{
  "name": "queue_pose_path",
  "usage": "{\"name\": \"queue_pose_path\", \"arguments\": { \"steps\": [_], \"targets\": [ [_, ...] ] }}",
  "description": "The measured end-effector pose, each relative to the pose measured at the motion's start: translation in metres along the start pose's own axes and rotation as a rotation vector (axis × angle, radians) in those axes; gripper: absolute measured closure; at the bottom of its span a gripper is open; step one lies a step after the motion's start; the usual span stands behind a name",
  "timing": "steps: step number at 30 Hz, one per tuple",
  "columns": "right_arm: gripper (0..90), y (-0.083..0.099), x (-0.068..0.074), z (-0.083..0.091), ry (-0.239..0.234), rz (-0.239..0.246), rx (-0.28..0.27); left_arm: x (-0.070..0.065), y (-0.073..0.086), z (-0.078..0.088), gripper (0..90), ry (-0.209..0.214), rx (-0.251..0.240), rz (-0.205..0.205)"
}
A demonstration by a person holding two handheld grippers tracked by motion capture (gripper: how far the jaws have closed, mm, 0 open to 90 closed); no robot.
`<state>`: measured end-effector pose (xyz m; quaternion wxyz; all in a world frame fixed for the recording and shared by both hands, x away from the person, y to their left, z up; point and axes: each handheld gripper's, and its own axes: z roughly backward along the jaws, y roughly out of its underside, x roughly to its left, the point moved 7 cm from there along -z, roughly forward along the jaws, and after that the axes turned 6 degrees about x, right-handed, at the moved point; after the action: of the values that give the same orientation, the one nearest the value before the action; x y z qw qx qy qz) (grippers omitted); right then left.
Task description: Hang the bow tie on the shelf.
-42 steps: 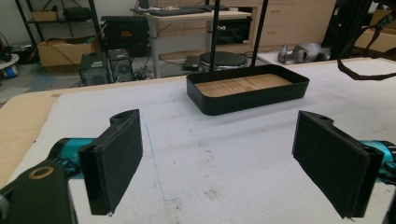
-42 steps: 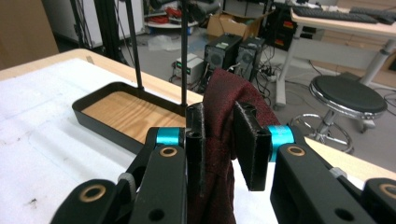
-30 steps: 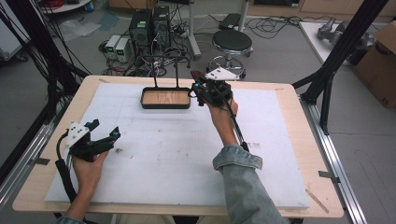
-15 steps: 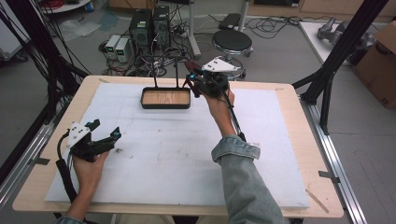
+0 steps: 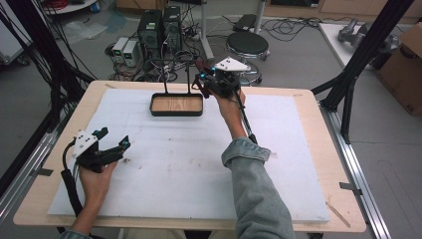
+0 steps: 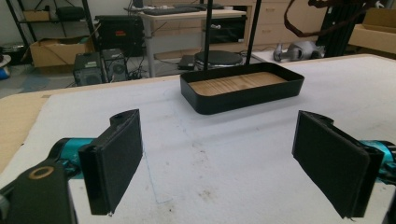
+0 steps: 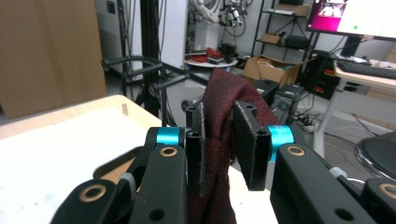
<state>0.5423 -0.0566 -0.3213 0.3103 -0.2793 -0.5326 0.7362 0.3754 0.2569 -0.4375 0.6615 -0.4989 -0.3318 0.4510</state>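
Reaching far across the table, the person's right arm is stretching out nearly straight, its denim sleeve (image 5: 251, 164) pushed up toward the elbow, and the right gripper (image 5: 199, 82) is hanging above the far right corner of the black tray (image 5: 177, 112). Its jaws are pinching a dark red cloth (image 7: 224, 140), which is bunching up between the pads and rising above them in the right gripper view. Two thin black posts are standing at the tray's back edge. Resting low at the near left of the white mat (image 5: 189, 164), the left gripper (image 5: 115, 139) is pointing toward the tray, its jaws standing wide apart with bare mat between them.
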Motion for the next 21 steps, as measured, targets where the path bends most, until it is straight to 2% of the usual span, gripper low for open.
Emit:
{"name": "queue_pose_path", "arguments": {
  "steps": [6,9,10,12,21],
  "targets": [
    [75.0,-0.003,-0.007,-0.007,0.001,-0.028,-0.016,-0.001,0.000,0.000,16.5,0.005,0.001,-0.003],
    [74.9,-0.006,-0.008,-0.010,-0.008,-0.025,-0.009,-0.001,0.000,0.000,16.5,0.005,-0.003,-0.002],
    [75.0,-0.009,-0.007,-0.011,0.002,-0.007,-0.023,-0.001,0.000,0.000,16.5,0.004,-0.004,0.001],
    [75.0,-0.012,-0.006,-0.013,0.005,-0.012,-0.023,-0.001,0.000,0.001,16.5,0.004,-0.002,0.001],
    [74.9,-0.005,-0.015,-0.020,0.023,-0.032,-0.007,-0.001,0.001,0.001,16.5,0.009,0.001,-0.004]
  ]
}}
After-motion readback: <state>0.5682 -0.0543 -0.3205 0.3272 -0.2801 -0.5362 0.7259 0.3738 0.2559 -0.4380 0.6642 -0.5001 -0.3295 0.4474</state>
